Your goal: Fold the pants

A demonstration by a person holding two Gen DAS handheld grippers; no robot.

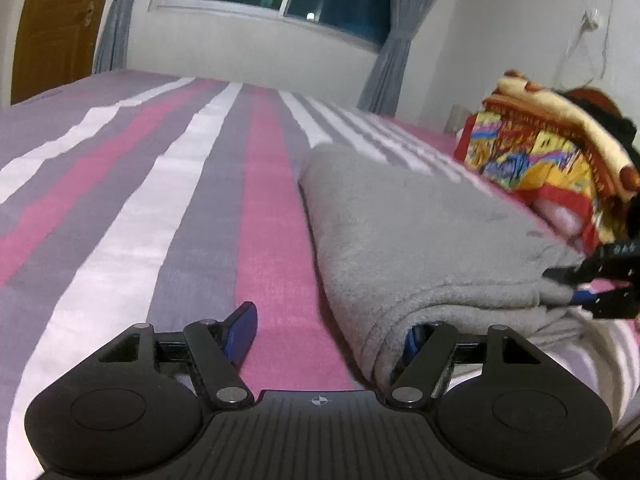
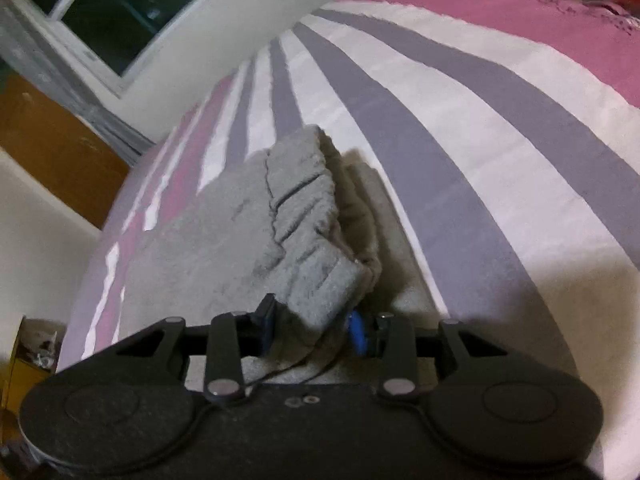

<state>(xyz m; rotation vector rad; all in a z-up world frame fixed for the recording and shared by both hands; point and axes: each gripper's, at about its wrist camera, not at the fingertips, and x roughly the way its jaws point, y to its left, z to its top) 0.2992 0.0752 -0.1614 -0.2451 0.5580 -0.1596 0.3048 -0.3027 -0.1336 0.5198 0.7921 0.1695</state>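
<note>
Grey fleece pants (image 1: 420, 232) | soft, light, limp; grab at edges | left gripper (image 1: 332, 336) agape, empty | right gripper (image 2: 312, 324) pinching waistband.

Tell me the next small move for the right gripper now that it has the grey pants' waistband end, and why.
Probably carry that end over the folded stack and lay it flat. The right gripper is shut on the ribbed waistband of the grey pants, which stands bunched above the bed, while the left gripper is open, with only one finger tucked under the fold's near corner.
</note>
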